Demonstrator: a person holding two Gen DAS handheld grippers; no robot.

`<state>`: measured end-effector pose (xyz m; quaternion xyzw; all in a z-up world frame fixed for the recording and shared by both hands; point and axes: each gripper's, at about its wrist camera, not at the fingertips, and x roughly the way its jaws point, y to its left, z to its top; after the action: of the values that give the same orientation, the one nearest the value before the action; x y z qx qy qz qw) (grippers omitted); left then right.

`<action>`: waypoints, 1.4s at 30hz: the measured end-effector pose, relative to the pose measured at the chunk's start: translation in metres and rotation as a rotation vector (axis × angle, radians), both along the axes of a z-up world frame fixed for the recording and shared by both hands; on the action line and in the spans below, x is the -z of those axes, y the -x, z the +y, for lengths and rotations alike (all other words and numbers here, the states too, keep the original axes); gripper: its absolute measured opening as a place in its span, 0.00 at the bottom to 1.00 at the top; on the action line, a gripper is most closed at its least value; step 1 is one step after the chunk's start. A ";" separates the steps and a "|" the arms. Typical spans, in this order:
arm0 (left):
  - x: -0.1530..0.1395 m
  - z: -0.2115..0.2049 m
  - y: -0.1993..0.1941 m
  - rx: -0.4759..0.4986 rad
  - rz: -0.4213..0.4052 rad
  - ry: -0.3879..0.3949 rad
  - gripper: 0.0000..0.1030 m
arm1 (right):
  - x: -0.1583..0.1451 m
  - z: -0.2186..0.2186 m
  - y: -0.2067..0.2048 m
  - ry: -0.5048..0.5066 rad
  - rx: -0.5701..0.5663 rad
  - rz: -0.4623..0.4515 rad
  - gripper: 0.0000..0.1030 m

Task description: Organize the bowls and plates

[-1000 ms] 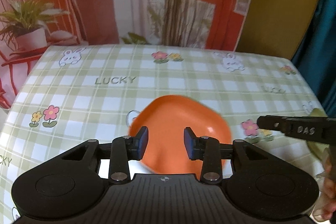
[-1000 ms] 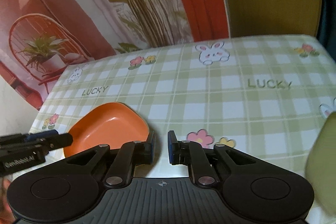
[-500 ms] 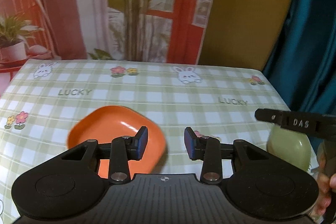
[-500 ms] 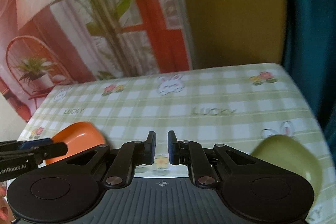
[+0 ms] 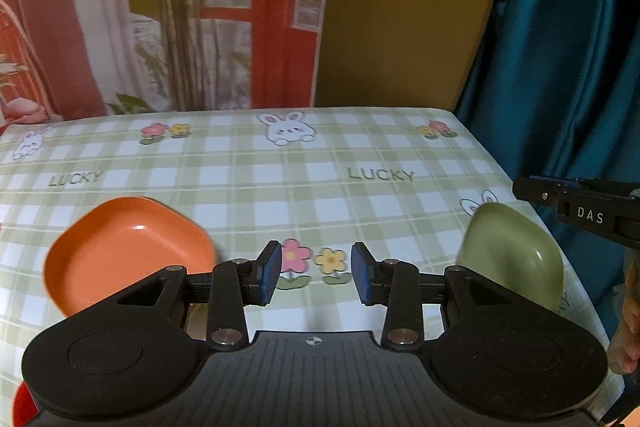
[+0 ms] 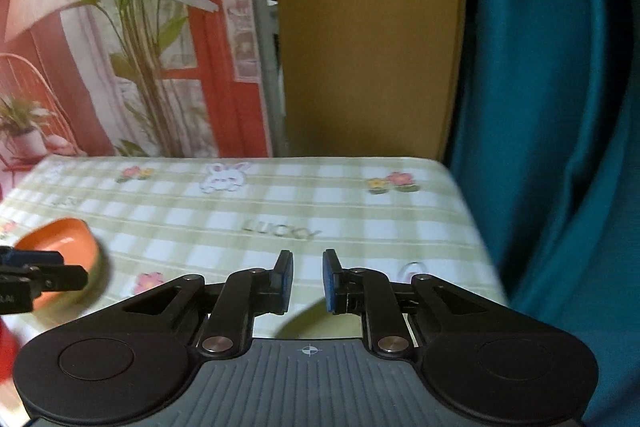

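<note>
My left hand-held gripper (image 5: 313, 273) hangs wide apart above the checked surface (image 5: 248, 187); my right hand-held gripper (image 6: 307, 281) is narrower, empty. A glossy rounded-square orange plate (image 5: 128, 259) sits left, a smooth olive bowl (image 5: 512, 251) right.

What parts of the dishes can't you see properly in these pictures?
- Orange plate: its near edge is hidden behind the left gripper in the left wrist view; blurred in the right wrist view.
- Green bowl: its near side is covered by the gripper body in the left wrist view; only a blurred sliver shows under the right gripper.
- Red thing: cut off by the corner.
</note>
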<state>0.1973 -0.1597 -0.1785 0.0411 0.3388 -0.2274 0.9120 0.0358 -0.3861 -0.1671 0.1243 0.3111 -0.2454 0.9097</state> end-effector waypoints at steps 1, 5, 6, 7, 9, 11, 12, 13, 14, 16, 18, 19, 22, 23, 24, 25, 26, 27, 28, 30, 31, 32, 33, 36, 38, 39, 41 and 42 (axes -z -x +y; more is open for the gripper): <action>0.001 -0.003 0.000 0.008 0.002 0.002 0.40 | 0.001 -0.002 0.002 -0.001 0.009 0.004 0.16; 0.005 -0.017 0.003 0.035 0.009 0.018 0.45 | 0.009 -0.014 0.012 -0.018 0.057 0.028 0.16; 0.006 -0.022 0.004 0.042 0.013 0.020 0.45 | 0.010 -0.015 0.015 -0.015 0.058 0.029 0.16; 0.007 -0.026 0.006 0.052 0.017 0.022 0.46 | 0.012 -0.015 0.017 -0.009 0.060 0.033 0.16; 0.010 -0.037 0.009 0.086 0.018 0.023 0.46 | 0.016 -0.014 0.023 0.008 0.067 0.045 0.16; 0.013 -0.049 0.011 0.114 0.016 0.017 0.47 | 0.020 -0.016 0.030 -0.001 0.080 0.053 0.16; 0.015 -0.055 0.011 0.127 0.017 0.017 0.48 | 0.022 -0.017 0.035 -0.007 0.086 0.051 0.16; 0.018 -0.061 0.012 0.141 0.019 0.019 0.48 | 0.025 -0.019 0.039 -0.013 0.092 0.050 0.16; 0.020 -0.068 0.012 0.152 0.023 0.021 0.49 | 0.027 -0.021 0.043 -0.015 0.098 0.051 0.16; 0.025 -0.080 0.014 0.168 0.031 0.023 0.49 | 0.033 -0.026 0.052 -0.007 0.119 0.063 0.16; 0.032 -0.093 0.015 0.182 0.042 0.020 0.49 | 0.039 -0.031 0.059 0.007 0.142 0.075 0.16; 0.035 -0.097 0.015 0.186 0.048 0.016 0.49 | 0.042 -0.033 0.062 0.010 0.150 0.077 0.16; 0.046 -0.110 0.013 0.191 0.068 0.001 0.49 | 0.052 -0.042 0.071 -0.013 0.175 0.083 0.16; 0.050 -0.113 0.012 0.193 0.077 -0.003 0.49 | 0.055 -0.044 0.072 -0.020 0.182 0.085 0.16; 0.054 -0.116 0.011 0.192 0.085 -0.007 0.49 | 0.059 -0.046 0.074 -0.027 0.190 0.086 0.16; 0.057 -0.118 0.010 0.186 0.095 -0.009 0.49 | 0.062 -0.047 0.074 -0.035 0.196 0.087 0.16; 0.061 -0.119 0.008 0.181 0.106 -0.009 0.49 | 0.064 -0.049 0.075 -0.043 0.200 0.086 0.16; 0.064 -0.120 0.007 0.181 0.115 -0.009 0.49 | 0.066 -0.051 0.075 -0.052 0.204 0.083 0.16; 0.067 -0.122 0.006 0.184 0.122 -0.010 0.49 | 0.068 -0.052 0.075 -0.060 0.208 0.082 0.16; 0.072 -0.125 0.005 0.188 0.127 -0.020 0.49 | 0.071 -0.053 0.075 -0.072 0.211 0.082 0.16; 0.074 -0.127 0.003 0.189 0.129 -0.023 0.49 | 0.073 -0.055 0.073 -0.077 0.213 0.084 0.16; 0.075 -0.129 0.002 0.192 0.133 -0.022 0.49 | 0.074 -0.056 0.073 -0.082 0.218 0.086 0.16; 0.076 -0.130 0.001 0.195 0.138 -0.020 0.49 | 0.077 -0.058 0.071 -0.089 0.223 0.087 0.16; 0.079 -0.135 -0.002 0.199 0.148 -0.015 0.49 | 0.082 -0.063 0.072 -0.114 0.239 0.085 0.16; 0.081 -0.135 -0.002 0.200 0.151 -0.016 0.48 | 0.085 -0.064 0.072 -0.127 0.246 0.084 0.16; 0.082 -0.135 -0.003 0.202 0.154 -0.020 0.47 | 0.086 -0.064 0.073 -0.133 0.248 0.081 0.15; 0.084 -0.137 -0.003 0.196 0.153 -0.032 0.35 | 0.088 -0.063 0.075 -0.150 0.250 0.069 0.13; 0.085 -0.136 -0.003 0.195 0.152 -0.030 0.27 | 0.088 -0.063 0.075 -0.158 0.245 0.056 0.11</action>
<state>0.2000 -0.2960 -0.2634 0.0702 0.4049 -0.3124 0.8565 -0.0395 -0.4490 -0.2554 0.2258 0.3371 -0.3324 0.8514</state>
